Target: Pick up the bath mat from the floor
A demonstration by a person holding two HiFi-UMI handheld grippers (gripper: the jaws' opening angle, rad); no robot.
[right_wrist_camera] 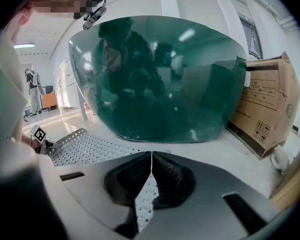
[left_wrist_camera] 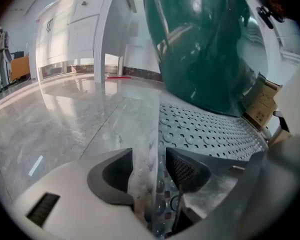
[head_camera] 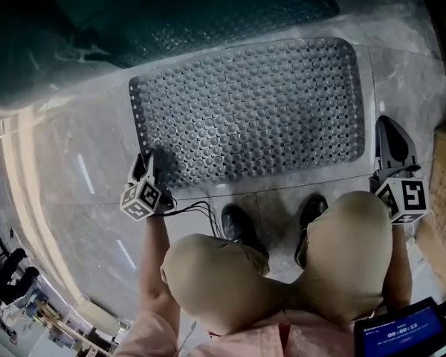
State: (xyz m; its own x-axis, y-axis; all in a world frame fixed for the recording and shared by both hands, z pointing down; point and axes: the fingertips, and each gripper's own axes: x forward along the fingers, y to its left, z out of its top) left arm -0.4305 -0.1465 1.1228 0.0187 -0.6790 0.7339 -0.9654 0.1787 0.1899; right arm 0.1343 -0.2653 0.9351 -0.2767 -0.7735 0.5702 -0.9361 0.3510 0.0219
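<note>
**Fingers: left pair spread over a corner of the bath mat (head_camera: 253, 110), right pair clamped on its edge**

left gripper (left_wrist_camera: 149, 156):
- Fingers (left_wrist_camera: 115, 176) stand apart with nothing pinched.
- Mat edge runs straight through the gap. Bare floor (left_wrist_camera: 65, 129) shows on the left pad's side, studded mat on the right pad's side.
- Head view: it sits at the mat's lower-left corner, nose pitched down at the floor.
- Its marker cube (head_camera: 141, 198) faces up and a black cable (head_camera: 193, 208) trails off to the right.
- Forearm comes up from the bottom left of frame.

right gripper (right_wrist_camera: 151, 156):
- Ribbed black pads are closed tip to tip with a thin sliver of mat sandwiched between them.
- Bumpy mat sheet fills the wedge behind the tips.
- Head view: right of frame, just beside the mat's lower-right corner, also pitched down.
- Forearm runs along the outside of the right knee.

Person:
- Squatting, with both knees (head_camera: 208, 274) in beige fabric at bottom centre.
- Black shoes (head_camera: 241, 225) sit just below the mat's near edge.

Materials and shapes:
- Mat: spread on the floor at centre of the head view. It is a rectangle with rounded corners, grey and rubbery, covered in round studs and punched holes.
- Floor: polished grey stone-look slabs with glossy reflections.
- green tub (right_wrist_camera: 160, 79): dark glossy curved shell just beyond the mat's far edge, at the top of the head view.
- cardboard box (right_wrist_camera: 262, 104): brown, taped, at the right edge of frame.
</note>
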